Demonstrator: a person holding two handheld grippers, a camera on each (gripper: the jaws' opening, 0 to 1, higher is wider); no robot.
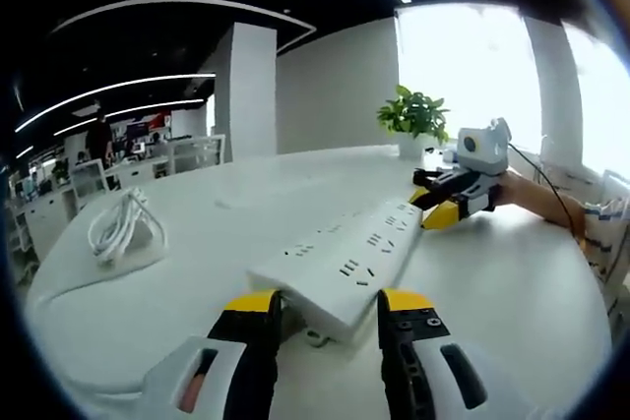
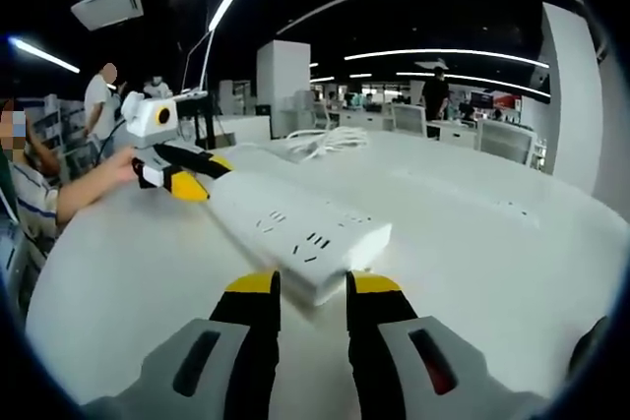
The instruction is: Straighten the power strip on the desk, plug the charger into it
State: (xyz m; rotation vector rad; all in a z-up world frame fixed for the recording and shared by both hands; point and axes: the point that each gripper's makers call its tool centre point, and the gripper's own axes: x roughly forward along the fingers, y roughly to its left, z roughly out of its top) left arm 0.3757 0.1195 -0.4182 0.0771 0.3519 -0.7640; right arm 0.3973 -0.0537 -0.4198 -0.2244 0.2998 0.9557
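A long white power strip [image 1: 345, 253] lies across the white table [image 1: 512, 292]. Its near end sits between the yellow-tipped jaws of my left gripper [image 1: 331, 302], which is shut on it. The far end is held by my right gripper [image 1: 440, 202]. In the right gripper view the same power strip [image 2: 285, 228] runs from my right gripper [image 2: 313, 284], shut on its near corner, to the left gripper [image 2: 192, 174] at the other end. A coiled white charger cable [image 1: 118, 228] rests at the table's left side, and the charger cable [image 2: 325, 140] also lies beyond the strip.
A potted green plant [image 1: 413, 115] stands at the table's far edge near bright windows. A person's forearm [image 1: 541, 199] holds the far gripper, and another forearm [image 2: 89, 189] reaches in. Office desks and people stand in the background [image 2: 433, 95].
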